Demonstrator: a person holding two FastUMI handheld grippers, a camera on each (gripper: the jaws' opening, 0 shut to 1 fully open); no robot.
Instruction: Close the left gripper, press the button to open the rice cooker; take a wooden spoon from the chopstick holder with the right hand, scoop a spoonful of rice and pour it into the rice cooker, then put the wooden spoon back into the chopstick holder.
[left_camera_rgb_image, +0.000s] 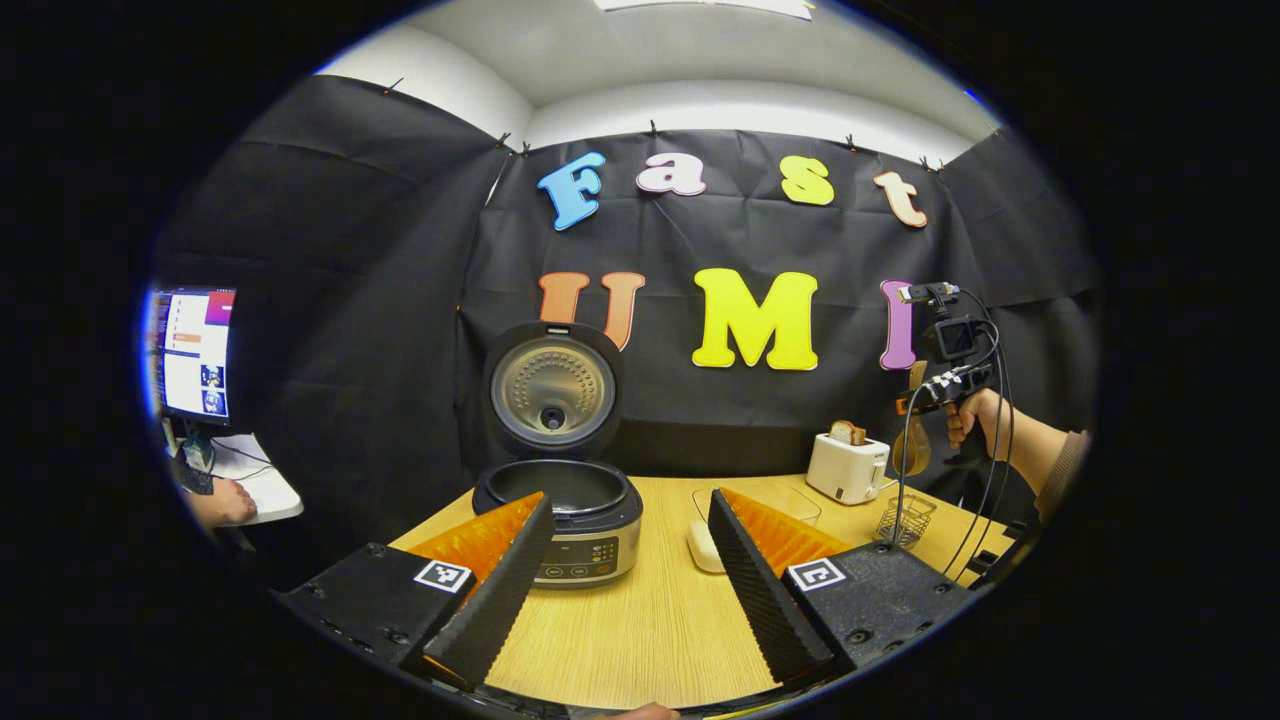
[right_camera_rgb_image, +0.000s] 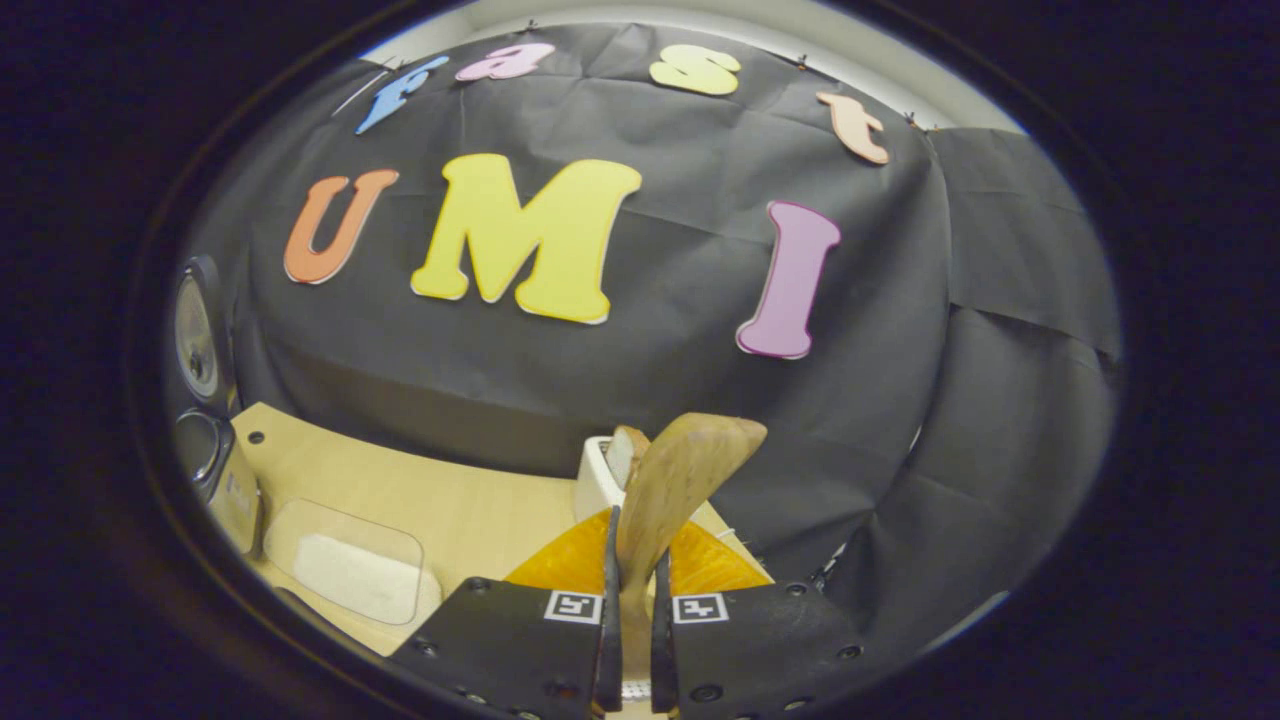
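Note:
The rice cooker (left_camera_rgb_image: 575, 530) stands open on the wooden table, its lid (left_camera_rgb_image: 553, 385) upright. My left gripper (left_camera_rgb_image: 628, 505) is open, one finger either side of the cooker's right front, hanging short of it. At the right a hand holds my right gripper (left_camera_rgb_image: 935, 388) high, with the wooden spoon (left_camera_rgb_image: 912, 448) hanging from it above the wire chopstick holder (left_camera_rgb_image: 905, 520). In the right gripper view my right gripper (right_camera_rgb_image: 632, 535) is shut on the spoon's handle, and the spoon bowl (right_camera_rgb_image: 688, 475) sticks up ahead. The clear rice box (right_camera_rgb_image: 345, 565) lies to the left, the cooker (right_camera_rgb_image: 215, 470) at the far left.
A white toaster (left_camera_rgb_image: 845, 465) with bread in it stands at the back right, behind the chopstick holder, and shows as the toaster (right_camera_rgb_image: 598, 465) just behind the spoon. The clear rice box (left_camera_rgb_image: 760, 505) sits between the cooker and the toaster. A monitor (left_camera_rgb_image: 195, 350) and a person's hand (left_camera_rgb_image: 225, 500) are at the far left.

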